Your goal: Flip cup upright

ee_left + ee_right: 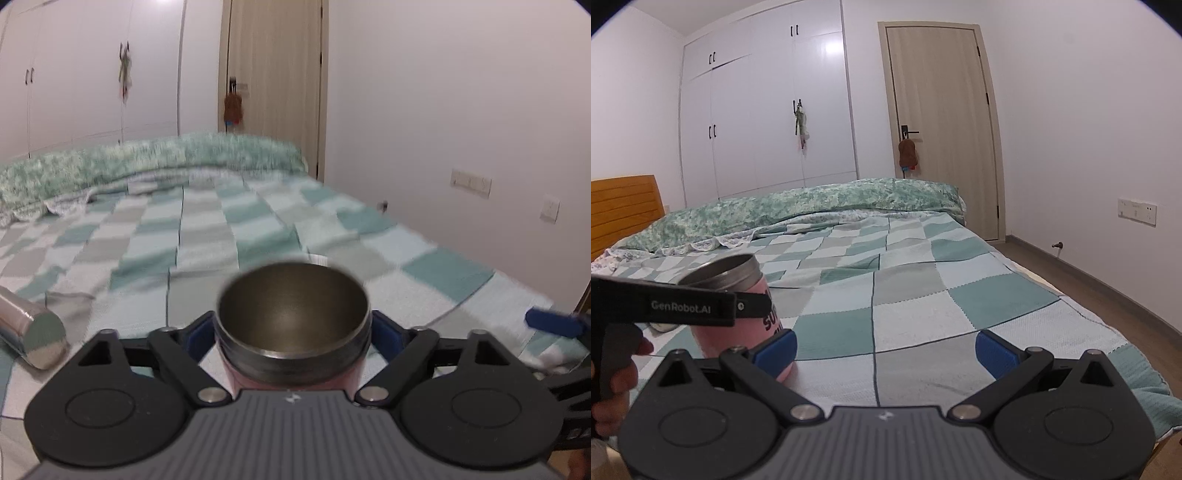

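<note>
Left wrist view: I hold the cup (293, 325) mouth-up, left gripper (293, 332) jaws clamped on it, above the bed (229, 229). Soft bedding may topple it on release. Right gripper (885, 349) jaws apart, empty.

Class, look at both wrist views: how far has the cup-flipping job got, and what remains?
Done: the pink cup already has its open mouth facing up, slightly tilted. In hand: the left hand-held gripper is clamped on the cup's body above the checked blanket. The right hand-held gripper is open and holds nothing. Left: probably setting the cup down upright and letting go.
</note>
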The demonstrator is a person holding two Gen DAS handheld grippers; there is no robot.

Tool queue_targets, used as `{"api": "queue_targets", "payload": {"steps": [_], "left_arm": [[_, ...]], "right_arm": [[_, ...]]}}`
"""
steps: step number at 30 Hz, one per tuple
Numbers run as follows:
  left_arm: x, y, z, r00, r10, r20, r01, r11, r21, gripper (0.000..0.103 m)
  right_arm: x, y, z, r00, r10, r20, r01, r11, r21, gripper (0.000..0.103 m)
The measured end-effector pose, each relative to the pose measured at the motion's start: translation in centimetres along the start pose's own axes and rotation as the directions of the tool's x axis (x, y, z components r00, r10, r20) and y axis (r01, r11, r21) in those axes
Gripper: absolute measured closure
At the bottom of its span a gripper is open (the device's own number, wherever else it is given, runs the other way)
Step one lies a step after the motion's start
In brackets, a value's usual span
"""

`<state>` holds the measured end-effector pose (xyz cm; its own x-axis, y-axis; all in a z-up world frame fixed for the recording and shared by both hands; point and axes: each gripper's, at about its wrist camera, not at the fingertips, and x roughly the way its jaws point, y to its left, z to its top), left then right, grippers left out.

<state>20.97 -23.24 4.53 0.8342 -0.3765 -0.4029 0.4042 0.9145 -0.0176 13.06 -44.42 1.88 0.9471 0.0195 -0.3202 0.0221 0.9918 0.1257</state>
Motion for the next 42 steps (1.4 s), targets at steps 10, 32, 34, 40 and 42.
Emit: {"api": "queue_targets", "payload": {"steps": [10, 32, 34, 40, 42], "left_arm": [[-11.9, 4.3, 0.7, 0.97, 0.091, 0.226, -0.088, 0.996, -0.022, 0.0], [-22.7, 15.4, -12.6, 0.904, 0.394, 0.166, -0.364, 0.913, -0.182, 0.0], [-22.9, 15.4, -13.0, 0.896, 0.406, 0.18, -0.375, 0.909, -0.18, 0.0], [-23.4, 15.7, -13.7, 0.879, 0.434, 0.199, -0.394, 0.894, -0.211, 0.0], [-23.4, 15.7, -13.7, 0.877, 0.438, 0.199, -0.399, 0.893, -0.208, 0.0]], "right_arm": [[-3.6, 3.7, 0.5, 0.997, 0.061, 0.053, -0.059, 0.998, -0.035, 0.0], [-8.0, 15.3, -5.6, 0.988, 0.075, 0.131, -0.045, 0.974, -0.221, 0.0], [-8.0, 15.8, -5.8, 0.986, 0.071, 0.148, -0.035, 0.971, -0.235, 0.0], [-8.3, 16.3, -6.0, 0.983, 0.071, 0.17, -0.028, 0.969, -0.245, 0.0], [-8.3, 16.4, -6.0, 0.983, 0.071, 0.172, -0.025, 0.966, -0.256, 0.0]]}}
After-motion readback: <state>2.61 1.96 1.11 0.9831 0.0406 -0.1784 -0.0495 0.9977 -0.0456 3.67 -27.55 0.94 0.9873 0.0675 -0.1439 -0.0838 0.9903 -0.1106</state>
